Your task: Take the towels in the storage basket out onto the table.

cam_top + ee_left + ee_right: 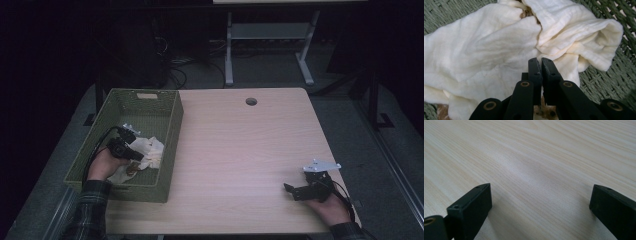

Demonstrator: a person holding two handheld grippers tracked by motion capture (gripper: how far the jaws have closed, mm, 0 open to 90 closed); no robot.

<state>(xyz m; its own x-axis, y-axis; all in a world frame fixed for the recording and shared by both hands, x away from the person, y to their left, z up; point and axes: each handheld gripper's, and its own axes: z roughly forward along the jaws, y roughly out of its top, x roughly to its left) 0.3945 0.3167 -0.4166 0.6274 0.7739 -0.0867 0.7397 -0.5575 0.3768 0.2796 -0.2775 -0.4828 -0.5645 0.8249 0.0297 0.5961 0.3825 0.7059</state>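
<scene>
1. My left gripper (134, 156) reaches into the green woven basket (170, 131) at the table's 9 o'clock edge, its black jaws drawn almost together with only a sliver of gap between them. In the left gripper view they are pinched on a fold of the cream cloth (486, 50).

2. The cream cloth lies crumpled on the basket floor, bunched toward the basket's 5 o'clock corner in the high view (149, 150). A brown patch (441, 110) shows under it at 7 o'clock of the left gripper view; what it is I cannot tell.

3. My left hand (104, 164) grips the tool from the basket's 6 o'clock side, a plaid sleeve (90, 210) trailing toward the near table edge.

4. My right gripper (295, 192) rests at the table's 4 o'clock corner, well apart from the basket, its grey plate on top. Its jaws stand wide, with nothing between them but bare wood grain in the right gripper view.

5. The light wooden table (240, 150) carries a round cable hole (251, 101) near its 12 o'clock edge.
</scene>
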